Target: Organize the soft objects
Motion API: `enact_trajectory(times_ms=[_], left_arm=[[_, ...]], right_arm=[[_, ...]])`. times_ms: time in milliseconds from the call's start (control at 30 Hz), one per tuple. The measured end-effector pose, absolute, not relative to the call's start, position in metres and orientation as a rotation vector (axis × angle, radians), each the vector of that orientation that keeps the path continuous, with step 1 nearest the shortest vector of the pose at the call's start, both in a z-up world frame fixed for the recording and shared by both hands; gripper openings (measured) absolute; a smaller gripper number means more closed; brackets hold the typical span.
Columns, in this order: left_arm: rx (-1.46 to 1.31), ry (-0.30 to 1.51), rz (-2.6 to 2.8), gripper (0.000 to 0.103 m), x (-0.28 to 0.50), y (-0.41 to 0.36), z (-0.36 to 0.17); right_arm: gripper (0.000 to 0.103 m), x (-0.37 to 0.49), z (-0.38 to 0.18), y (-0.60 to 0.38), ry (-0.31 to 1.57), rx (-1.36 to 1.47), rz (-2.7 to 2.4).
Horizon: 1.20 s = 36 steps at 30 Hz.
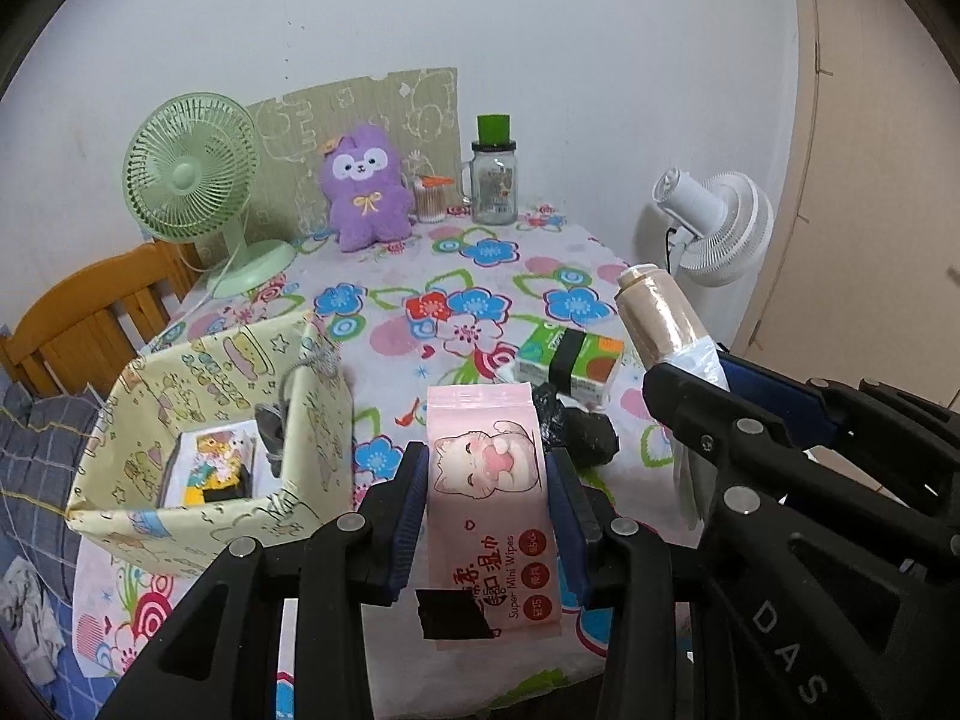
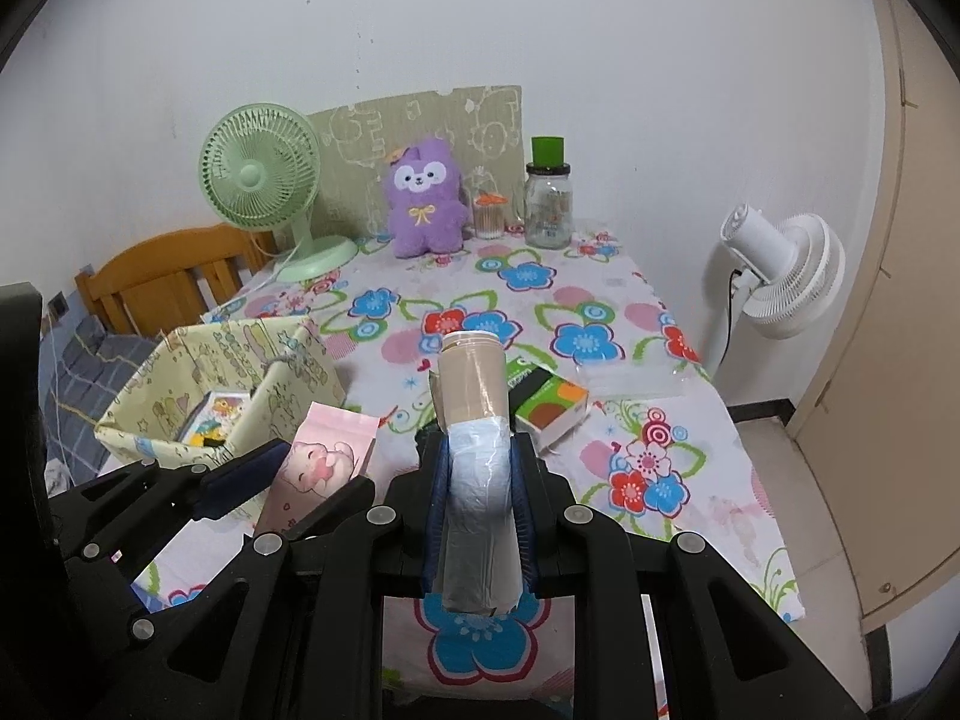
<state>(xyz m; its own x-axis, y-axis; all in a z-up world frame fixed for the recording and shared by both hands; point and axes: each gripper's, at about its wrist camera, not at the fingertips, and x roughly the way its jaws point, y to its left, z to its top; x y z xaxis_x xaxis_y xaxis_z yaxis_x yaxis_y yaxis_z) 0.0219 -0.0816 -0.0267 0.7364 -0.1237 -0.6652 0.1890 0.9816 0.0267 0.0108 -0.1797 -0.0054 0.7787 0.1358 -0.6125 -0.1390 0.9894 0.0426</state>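
— Now, how many tongs, and holding what?
— Two. Left tongs (image 1: 487,498) clamped on one pink wipes pack (image 1: 489,504), held above the near edge of the table (image 1: 420,276). Right tongs (image 2: 480,498) squeezed tight around one roll of bags (image 2: 477,420), tan end forward, also clear of the table.
— Soft goods on the cloth?
— One purple plush toy (image 1: 363,186) upright at the far edge, one green tissue pack (image 1: 570,363) mid-table, one black crumpled bag (image 1: 579,426) just beside it.
— Containers?
— One yellow patterned box (image 1: 180,420) at the left edge, one printed packet (image 1: 216,468) inside. One glass jar (image 1: 494,180) with green lid, one small tub of swabs (image 1: 431,201) next to the plush.
— Fans?
— Two: one green fan (image 1: 192,180) on the table, one white fan (image 1: 714,222) standing off its right side.
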Motion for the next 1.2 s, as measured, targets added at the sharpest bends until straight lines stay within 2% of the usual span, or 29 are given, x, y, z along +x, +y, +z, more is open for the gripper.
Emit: enact_trajectory(times_ms=[600,1200], left_arm=[[0.086,0.674,-0.146,0.04,0.029,-0.054,0.002],[0.065,0.683,-0.121,0.04,0.049,-0.017,0.004]], right_arm=[[0.023,0.019,0.023,-0.15,0.623,-0.012,0.175],[0.023,0.046,0.027,-0.11,0.633,-0.025,0.196]])
